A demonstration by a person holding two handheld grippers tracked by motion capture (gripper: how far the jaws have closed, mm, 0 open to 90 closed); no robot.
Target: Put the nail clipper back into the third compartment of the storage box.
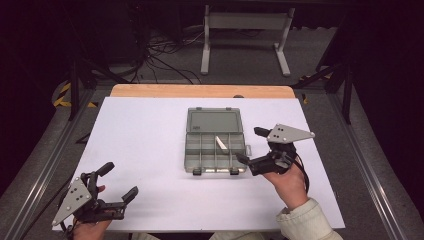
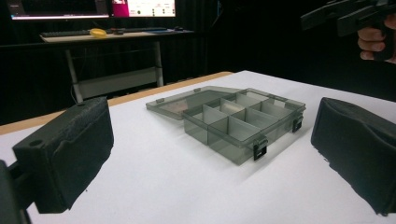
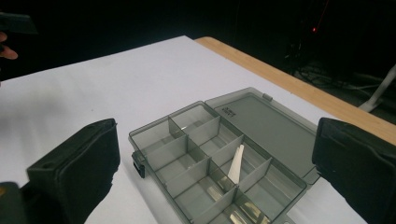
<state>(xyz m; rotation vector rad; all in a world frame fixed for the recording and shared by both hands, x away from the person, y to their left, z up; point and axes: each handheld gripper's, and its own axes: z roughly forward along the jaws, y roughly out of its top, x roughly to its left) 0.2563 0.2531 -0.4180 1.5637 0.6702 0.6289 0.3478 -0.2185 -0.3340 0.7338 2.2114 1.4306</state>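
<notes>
While the white strip [image 1: 220, 143] lies in the open organizer box [image 1: 215, 161], right gripper [image 1: 252, 146] beside it and left gripper [image 1: 118, 182] both gape, empty.

one table [image 1: 150, 150]. one box [image 1: 215, 142], lid open, with what looks like eight compartments, though the far ones are hard to tell apart. one white strip [image 1: 221, 143] lies in it. two tongs: the left tongs [image 1: 118, 184] and the right tongs [image 1: 251, 145].
</notes>
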